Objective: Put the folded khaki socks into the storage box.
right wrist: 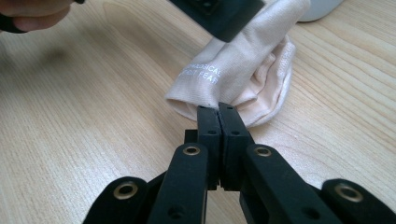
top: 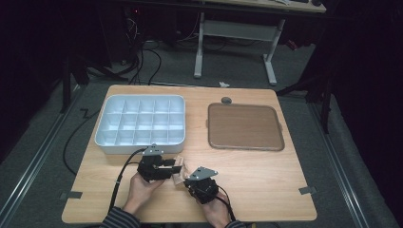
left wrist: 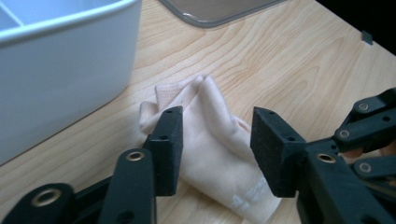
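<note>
A pale pink sock lies crumpled on the wooden table near its front edge, between my two grippers. My left gripper points right, and in the left gripper view it is open, its pads on either side of the sock without squeezing it. My right gripper comes at the sock from the front. In the right gripper view it is shut, its tips pinching the near edge of the sock. White lettering shows on the fabric.
A white tray divided into several empty compartments stands just behind the left gripper, its wall close by. A flat brown tray lies at the back right. A small grey disc sits behind it.
</note>
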The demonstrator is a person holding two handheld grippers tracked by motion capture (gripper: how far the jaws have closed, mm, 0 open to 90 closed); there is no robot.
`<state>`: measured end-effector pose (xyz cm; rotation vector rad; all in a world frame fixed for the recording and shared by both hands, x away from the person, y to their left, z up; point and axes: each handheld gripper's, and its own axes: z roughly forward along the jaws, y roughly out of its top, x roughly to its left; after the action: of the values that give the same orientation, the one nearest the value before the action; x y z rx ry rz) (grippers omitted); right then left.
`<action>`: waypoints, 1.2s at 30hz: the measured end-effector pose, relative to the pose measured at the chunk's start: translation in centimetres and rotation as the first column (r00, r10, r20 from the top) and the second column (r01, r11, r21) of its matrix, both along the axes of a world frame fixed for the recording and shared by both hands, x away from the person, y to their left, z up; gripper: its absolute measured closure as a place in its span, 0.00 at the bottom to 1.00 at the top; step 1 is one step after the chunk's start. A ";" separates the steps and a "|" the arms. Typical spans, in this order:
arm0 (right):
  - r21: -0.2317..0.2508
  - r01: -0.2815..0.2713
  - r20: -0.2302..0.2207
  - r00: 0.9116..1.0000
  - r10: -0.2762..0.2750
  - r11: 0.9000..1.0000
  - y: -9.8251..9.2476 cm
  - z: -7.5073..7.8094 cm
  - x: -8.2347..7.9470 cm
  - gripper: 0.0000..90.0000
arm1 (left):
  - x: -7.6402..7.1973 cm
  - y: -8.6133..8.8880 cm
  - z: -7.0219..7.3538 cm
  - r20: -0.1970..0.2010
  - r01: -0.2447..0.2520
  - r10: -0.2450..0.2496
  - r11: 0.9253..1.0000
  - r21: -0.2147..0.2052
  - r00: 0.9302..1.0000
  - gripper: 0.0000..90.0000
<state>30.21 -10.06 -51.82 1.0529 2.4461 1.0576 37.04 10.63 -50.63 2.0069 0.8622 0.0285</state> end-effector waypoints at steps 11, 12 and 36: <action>-0.035 -0.009 -0.012 1.000 0.009 0.999 0.3 -0.4 0.2 0.99 | 0.2 -1.1 -1.5 -0.028 -0.045 0.047 0.997 0.068 0.999 0.50; -0.038 -0.008 -0.013 1.000 0.008 0.999 0.3 -0.4 0.2 0.99 | 0.1 -1.2 -1.5 -0.026 -0.047 0.049 0.996 0.069 0.998 0.50; 0.031 0.029 0.010 1.000 -0.029 0.999 -4.0 0.4 -0.6 0.71 | -0.1 -1.3 -1.9 -0.044 -0.096 0.100 0.991 0.089 0.994 0.42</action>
<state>29.64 -14.03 -51.40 1.0862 2.4066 1.0917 36.90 9.37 -52.50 2.0511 1.0057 0.0740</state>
